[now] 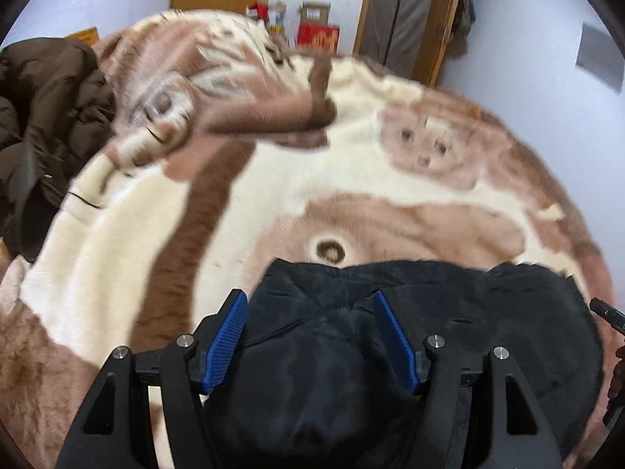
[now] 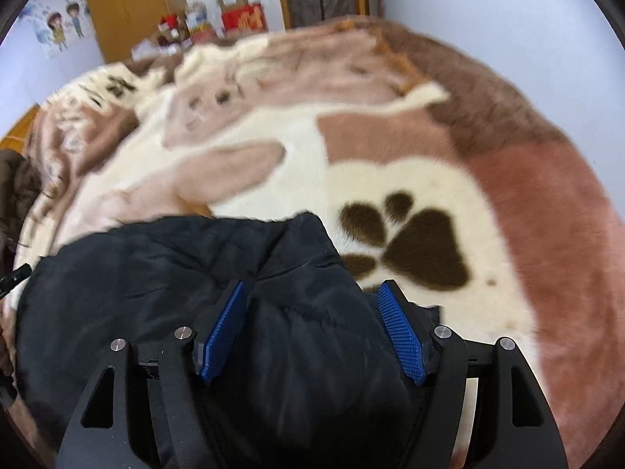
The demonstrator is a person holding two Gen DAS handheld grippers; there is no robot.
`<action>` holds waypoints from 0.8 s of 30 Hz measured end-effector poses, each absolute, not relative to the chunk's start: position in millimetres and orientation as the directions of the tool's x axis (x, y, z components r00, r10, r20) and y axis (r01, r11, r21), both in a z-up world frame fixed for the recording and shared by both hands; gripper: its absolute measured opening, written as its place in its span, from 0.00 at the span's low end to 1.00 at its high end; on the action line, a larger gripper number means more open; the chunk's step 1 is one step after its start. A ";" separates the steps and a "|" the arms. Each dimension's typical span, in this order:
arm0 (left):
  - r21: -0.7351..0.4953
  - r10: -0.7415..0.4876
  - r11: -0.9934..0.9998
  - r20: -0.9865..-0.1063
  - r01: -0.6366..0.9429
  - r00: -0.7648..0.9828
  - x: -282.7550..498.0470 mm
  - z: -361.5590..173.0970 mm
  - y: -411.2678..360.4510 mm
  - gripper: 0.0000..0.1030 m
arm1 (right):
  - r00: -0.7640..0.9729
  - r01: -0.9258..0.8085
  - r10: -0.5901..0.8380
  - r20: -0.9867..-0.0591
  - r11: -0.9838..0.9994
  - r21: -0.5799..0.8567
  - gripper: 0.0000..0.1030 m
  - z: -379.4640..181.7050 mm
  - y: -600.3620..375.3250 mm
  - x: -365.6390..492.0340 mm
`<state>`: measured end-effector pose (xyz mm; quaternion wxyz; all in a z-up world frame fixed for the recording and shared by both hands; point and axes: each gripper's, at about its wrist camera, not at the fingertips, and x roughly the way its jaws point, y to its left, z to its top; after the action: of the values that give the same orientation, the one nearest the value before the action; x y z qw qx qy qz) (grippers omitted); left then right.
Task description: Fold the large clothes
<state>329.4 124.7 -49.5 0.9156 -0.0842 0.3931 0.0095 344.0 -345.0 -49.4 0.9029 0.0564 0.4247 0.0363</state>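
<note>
A black padded jacket [image 1: 449,332] lies bunched on a plush blanket at the near edge; it also shows in the right wrist view [image 2: 156,293]. My left gripper [image 1: 310,305] is open, its blue pads [image 1: 228,336] straddling the jacket's left end, fabric between them. My right gripper [image 2: 314,297] is open too, its blue pads [image 2: 402,332] on either side of the jacket's right end. Neither pair of pads presses the fabric. The tip of the other gripper shows at the right edge [image 1: 609,314] and at the left edge [image 2: 15,275].
The cream and brown animal-print blanket [image 1: 351,164] covers the bed, with a paw print [image 2: 422,242] just right of the jacket. A dark brown coat [image 1: 47,117] is heaped at the far left. Boxes [image 2: 242,11], a wooden door [image 2: 129,4] and white walls stand beyond.
</note>
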 end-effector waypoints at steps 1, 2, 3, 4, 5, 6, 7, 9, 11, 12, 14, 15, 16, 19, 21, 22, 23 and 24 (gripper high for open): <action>-0.157 -0.053 0.984 -0.708 -0.084 0.705 319.3 -45.6 129.9 0.67 | 0.648 -0.028 0.124 -0.751 0.990 0.139 0.68 -43.5 -345.8 336.9; -0.166 -0.060 0.983 -0.705 -0.082 0.707 312.5 -46.5 133.1 0.67 | 0.656 -0.046 0.142 -0.741 0.988 0.149 0.68 -39.5 -345.3 325.5; -0.164 -0.064 0.983 -0.713 -0.077 0.698 307.3 -52.8 134.6 0.67 | 0.649 -0.056 0.147 -0.747 0.988 0.146 0.68 -42.4 -343.2 320.4; -0.148 -0.055 0.986 -0.729 -0.078 0.682 305.5 -62.1 134.4 0.67 | 0.630 -0.063 0.146 -0.762 0.989 0.138 0.68 -49.9 -340.4 319.6; -0.131 -0.043 0.988 -0.759 -0.087 0.650 306.4 -77.2 134.7 0.68 | 0.602 -0.061 0.138 -0.786 0.990 0.127 0.67 -62.1 -339.1 321.3; -0.148 -0.057 0.985 -0.776 -0.093 0.628 307.3 -91.6 136.8 0.68 | 0.575 -0.051 0.130 -0.808 0.991 0.124 0.65 -75.7 -340.0 324.0; -0.170 -0.071 0.981 -0.772 -0.098 0.632 306.5 -99.9 140.0 0.71 | 0.567 -0.046 0.132 -0.813 0.991 0.129 0.65 -83.1 -340.7 326.3; -0.192 -0.071 0.974 -0.765 -0.122 0.641 308.0 -109.7 143.9 0.76 | 0.567 -0.031 0.095 -0.818 0.995 0.095 0.65 -98.3 -343.2 331.5; -0.213 -0.080 0.968 -0.767 -0.135 0.637 312.6 -118.7 145.2 0.78 | 0.560 -0.024 0.099 -0.823 0.994 0.104 0.65 -108.4 -346.0 336.8; -0.208 -0.074 0.968 -0.768 -0.138 0.636 313.6 -120.4 142.5 0.78 | 0.546 -0.011 0.109 -0.831 0.992 0.124 0.65 -114.6 -348.1 342.3; -0.183 -0.052 0.973 -0.771 -0.142 0.634 312.9 -117.6 138.5 0.78 | 0.541 -0.004 0.103 -0.835 0.993 0.120 0.65 -115.1 -347.9 343.6; -0.173 -0.043 0.974 -0.775 -0.146 0.630 311.2 -113.9 137.6 0.77 | 0.538 0.000 0.095 -0.838 0.994 0.112 0.65 -112.0 -346.9 343.2; -0.177 -0.042 0.972 -0.777 -0.154 0.628 308.3 -106.8 138.3 0.74 | 0.537 0.004 0.087 -0.839 0.994 0.105 0.65 -106.4 -346.9 341.2; -0.150 -0.007 0.975 -0.754 -0.162 0.657 293.5 -77.9 139.7 0.69 | 0.582 0.001 0.072 -0.810 0.996 0.089 0.58 -76.3 -347.2 327.3; -0.130 0.011 0.980 -0.721 -0.150 0.693 285.1 -56.4 133.6 0.69 | 0.634 -0.021 0.079 -0.770 0.996 0.085 0.58 -51.0 -340.3 313.5; -0.135 -0.001 0.982 -0.706 -0.134 0.708 283.7 -47.4 128.3 0.69 | 0.650 -0.037 0.090 -0.754 0.996 0.087 0.58 -41.3 -332.9 307.6; -0.147 -0.023 0.983 -0.692 -0.110 0.722 282.3 -40.2 119.7 0.69 | 0.657 -0.054 0.104 -0.746 0.994 0.091 0.58 -36.7 -324.5 304.1; -0.151 -0.046 0.985 -0.681 -0.079 0.731 282.2 -34.7 108.2 0.69 | 0.661 -0.068 0.113 -0.742 0.993 0.092 0.58 -33.7 -316.5 301.7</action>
<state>282.2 108.2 -34.7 0.9263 -0.0851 0.3669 0.0091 301.7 -316.5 -33.7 0.9109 0.0281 0.4087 0.0497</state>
